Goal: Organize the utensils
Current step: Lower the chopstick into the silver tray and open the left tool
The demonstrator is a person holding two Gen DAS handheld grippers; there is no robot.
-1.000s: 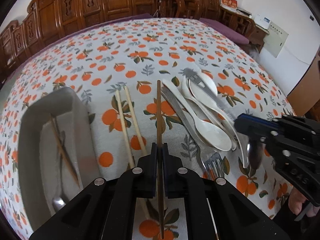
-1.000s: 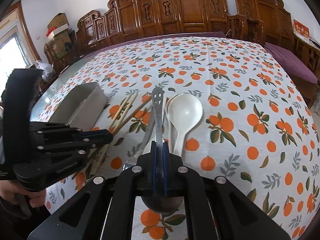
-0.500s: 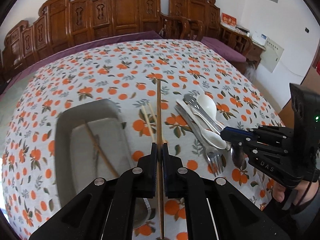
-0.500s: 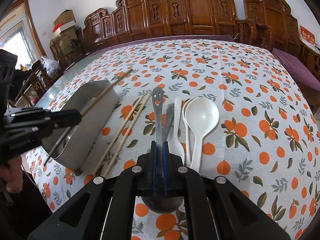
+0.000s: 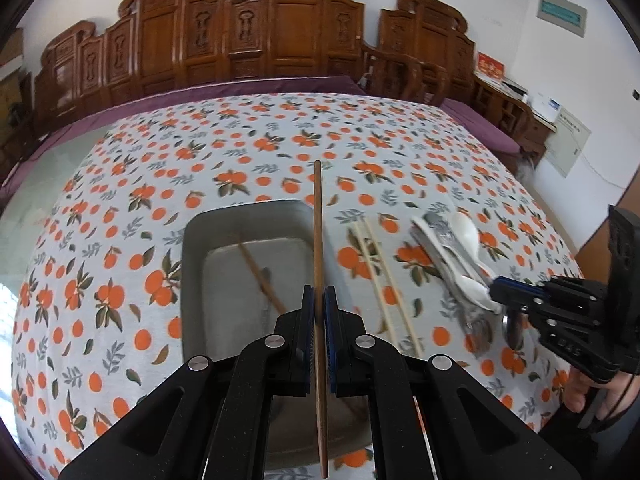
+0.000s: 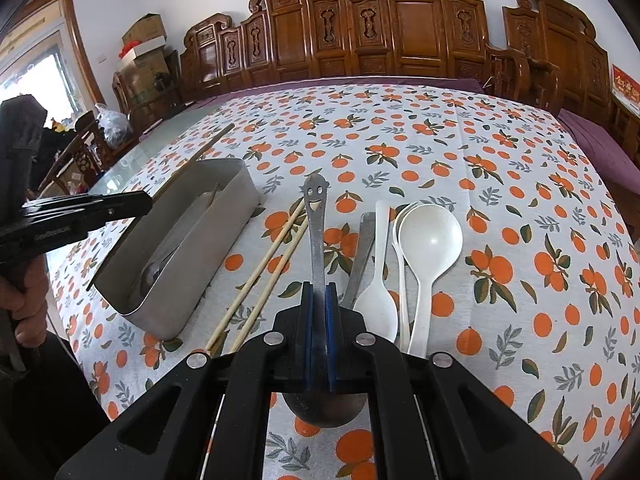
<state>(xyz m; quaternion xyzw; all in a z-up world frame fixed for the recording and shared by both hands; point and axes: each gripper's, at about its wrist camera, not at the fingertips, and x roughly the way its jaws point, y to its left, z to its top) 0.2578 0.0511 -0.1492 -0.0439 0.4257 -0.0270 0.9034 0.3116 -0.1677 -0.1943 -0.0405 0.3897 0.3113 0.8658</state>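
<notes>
My left gripper (image 5: pixel 319 304) is shut on a dark brown chopstick (image 5: pixel 318 232), held above the right rim of the metal tray (image 5: pixel 192 240). The tray holds another brown chopstick (image 5: pixel 260 276) and a metal spoon. My right gripper (image 6: pixel 319 300) is shut on a metal spoon with a smiley-face handle (image 6: pixel 316 208), its bowl below the jaws. In the right wrist view the tray (image 6: pixel 208 240) is to the left, with the left gripper (image 6: pixel 138 204) over it. Two pale chopsticks (image 6: pixel 268 268), a metal utensil and white plastic spoons (image 6: pixel 430 240) lie on the cloth.
The table has an orange-print cloth (image 6: pixel 500 184). Carved wooden chairs (image 6: pixel 400 32) stand behind it. The pale chopsticks (image 5: pixel 380 280) and the utensil pile (image 5: pixel 456 256) lie right of the tray in the left wrist view, with the right gripper (image 5: pixel 500 292) beside them.
My left gripper has lifted the brown chopstick and carried it left, from beside the utensil pile to above the tray. My right gripper has kept its hold on the spoon and risen slightly.
</notes>
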